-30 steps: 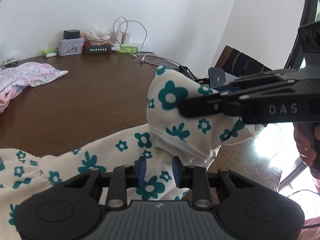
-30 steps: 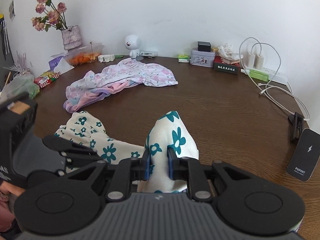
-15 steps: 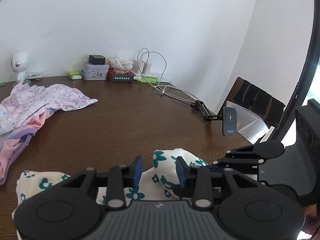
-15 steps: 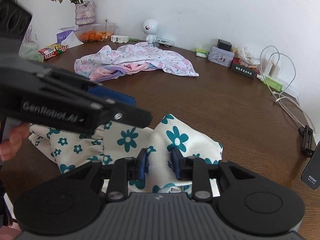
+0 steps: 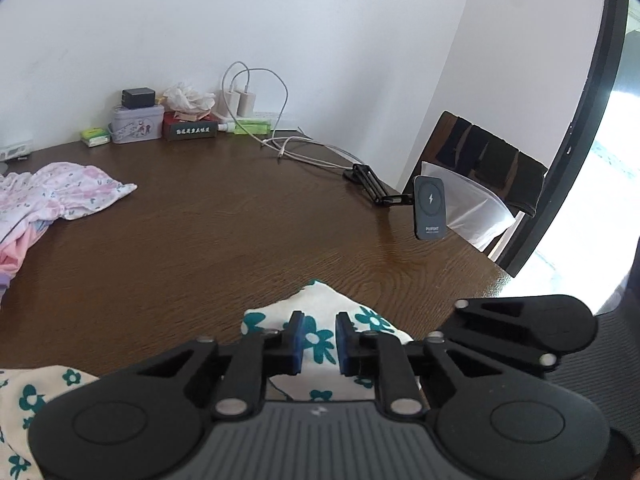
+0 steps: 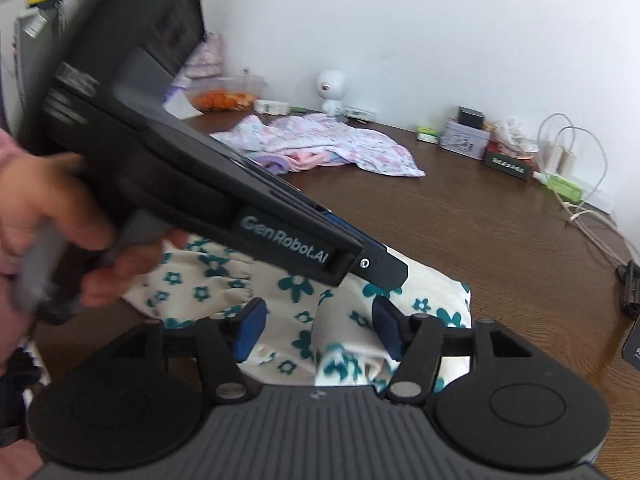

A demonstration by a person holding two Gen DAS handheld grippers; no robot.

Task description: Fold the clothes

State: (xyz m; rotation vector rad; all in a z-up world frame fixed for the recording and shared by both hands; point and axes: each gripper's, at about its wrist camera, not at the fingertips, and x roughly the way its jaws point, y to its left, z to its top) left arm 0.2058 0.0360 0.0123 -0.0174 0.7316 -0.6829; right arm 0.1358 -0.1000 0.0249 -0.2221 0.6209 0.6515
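The white garment with teal flowers lies bunched at the near edge of the brown table. My left gripper is shut on a fold of it, with cloth showing between the narrow blue pads. In the right wrist view the garment spreads under both tools. There the left gripper reaches in from the left, held by a hand, with its tip on the cloth. My right gripper stands wide open just above the garment, holding nothing.
A pink floral garment lies heaped at the back left of the table. Tins and boxes, chargers and cables line the wall. A phone charger on a stand sits near the right edge, and a chair stands beyond it.
The lifted garment has come down onto the table. My right gripper has opened and let go of the cloth. My left gripper has narrowed onto a fold.
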